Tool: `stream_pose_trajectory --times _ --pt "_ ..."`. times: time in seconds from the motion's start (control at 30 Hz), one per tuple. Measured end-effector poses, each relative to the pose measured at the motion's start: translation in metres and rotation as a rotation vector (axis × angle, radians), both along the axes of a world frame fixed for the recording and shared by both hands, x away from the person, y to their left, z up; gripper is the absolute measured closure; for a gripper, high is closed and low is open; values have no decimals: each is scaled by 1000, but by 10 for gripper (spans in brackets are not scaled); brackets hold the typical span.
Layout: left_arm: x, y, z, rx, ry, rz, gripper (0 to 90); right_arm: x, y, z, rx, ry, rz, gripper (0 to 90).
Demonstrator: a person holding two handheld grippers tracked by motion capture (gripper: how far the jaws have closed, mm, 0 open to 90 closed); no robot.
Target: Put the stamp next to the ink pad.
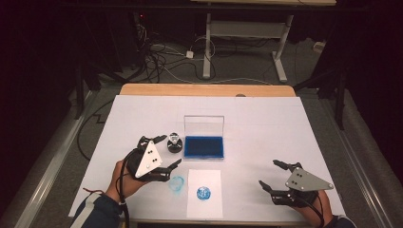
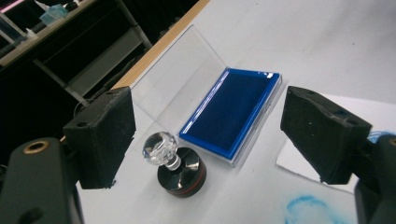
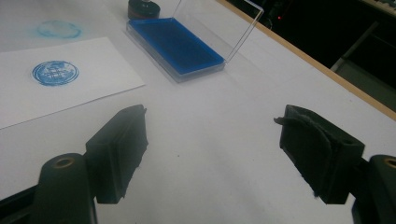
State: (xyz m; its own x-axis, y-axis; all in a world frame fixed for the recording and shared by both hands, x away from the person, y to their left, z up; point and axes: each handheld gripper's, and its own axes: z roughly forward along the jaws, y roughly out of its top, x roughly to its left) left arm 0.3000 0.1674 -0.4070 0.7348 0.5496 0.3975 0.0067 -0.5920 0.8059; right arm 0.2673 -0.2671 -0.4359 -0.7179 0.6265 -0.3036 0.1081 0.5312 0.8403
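Hovering spread-jawed beside the ink pad (image 1: pixel 204 147), the left gripper (image 1: pixel 160 152) framed the stamp (image 1: pixel 175 142); the right gripper (image 1: pixel 274 175), equally spread, had bare white table (image 1: pixel 266 128) toward the pad

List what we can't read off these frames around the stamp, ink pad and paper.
- Stamp face: turned down onto the table in the left gripper view, so its design is hidden.
- Blue print on the paper: too small in the high view; its pattern is blurred in the right gripper view.
- Right claw: the person's forearm is cut off by the bottom edge of the high view.
- Ink pad lid: clear, its edges barely visible from above.
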Motion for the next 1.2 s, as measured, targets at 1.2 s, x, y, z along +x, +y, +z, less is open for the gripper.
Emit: stream_pose_trajectory --times 1.2 --pt "-29 55 -56 0 48 140 171 3 -1 -1 7 -6 -9 231"
